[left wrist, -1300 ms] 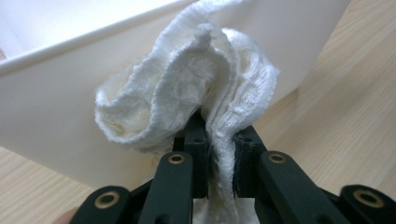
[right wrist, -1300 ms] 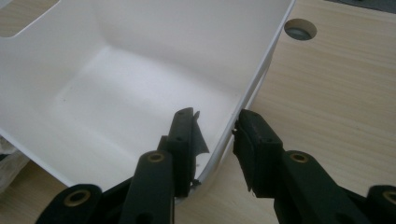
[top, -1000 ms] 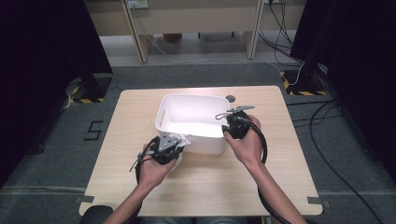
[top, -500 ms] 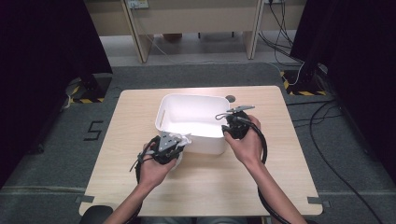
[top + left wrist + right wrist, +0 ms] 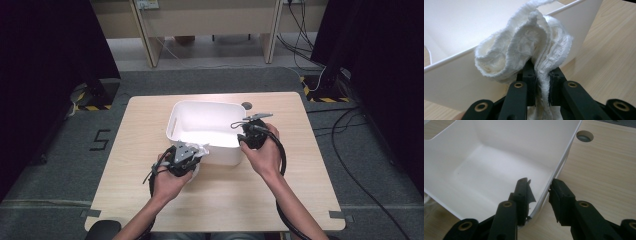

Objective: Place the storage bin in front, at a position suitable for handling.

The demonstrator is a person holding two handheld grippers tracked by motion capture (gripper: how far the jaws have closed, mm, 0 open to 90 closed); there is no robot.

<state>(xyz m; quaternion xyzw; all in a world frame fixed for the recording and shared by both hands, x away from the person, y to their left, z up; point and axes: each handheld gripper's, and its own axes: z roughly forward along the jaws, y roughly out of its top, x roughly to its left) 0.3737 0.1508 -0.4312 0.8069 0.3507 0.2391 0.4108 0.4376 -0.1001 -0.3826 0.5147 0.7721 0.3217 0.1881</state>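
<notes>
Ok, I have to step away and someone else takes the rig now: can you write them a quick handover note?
Left tongs: shut on a bunched white cloth, held at the near wall of the white tub, outside it.
Right tongs: astride the tub's right rim, one jaw inside, one outside; whether the pads press on the wall I cannot tell.
Tub: on the wooden table, nothing visible inside.
Done: cloth picked up, tub apparently steadied.
Left: probably lift the cloth over the rim, drop it into the tub, then free both tongs.

A light wooden table (image 5: 135,165) carries a white plastic tub (image 5: 187,120) near its middle.
</notes>
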